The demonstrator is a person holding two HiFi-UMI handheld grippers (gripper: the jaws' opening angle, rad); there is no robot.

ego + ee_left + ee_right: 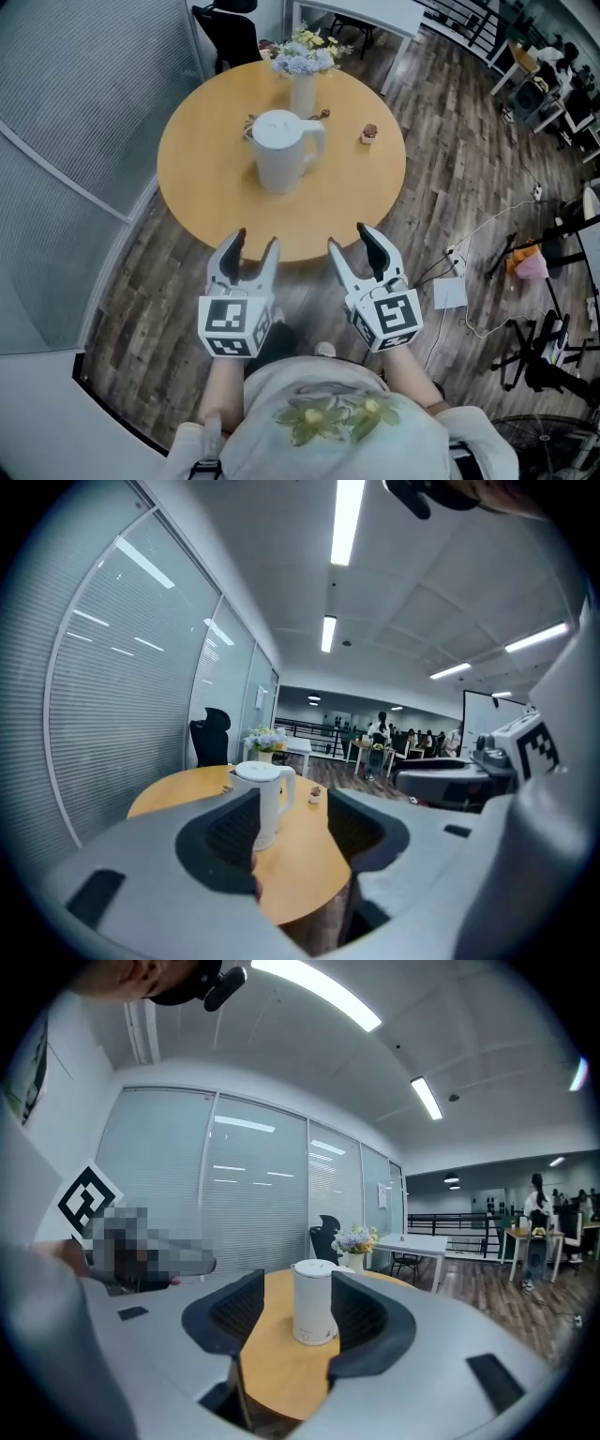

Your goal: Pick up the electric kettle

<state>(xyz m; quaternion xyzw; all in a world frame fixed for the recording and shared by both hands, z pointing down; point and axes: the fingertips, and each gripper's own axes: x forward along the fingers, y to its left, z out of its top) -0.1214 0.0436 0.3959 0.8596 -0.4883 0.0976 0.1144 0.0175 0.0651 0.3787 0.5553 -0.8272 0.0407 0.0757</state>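
The white electric kettle stands upright near the middle of the round wooden table, its handle toward the right. Both grippers hover over the floor just short of the table's near edge, apart from the kettle. My left gripper is open with nothing between its jaws. My right gripper is open and empty too. In the left gripper view the kettle shows beyond the left jaw of my left gripper. The right gripper view frames the kettle between the jaws of my right gripper, well ahead of them.
A vase of flowers stands behind the kettle, and a small brown-topped item lies to its right. A black chair is beyond the table. A glass partition runs along the left. Cables and a white box lie on the floor at right.
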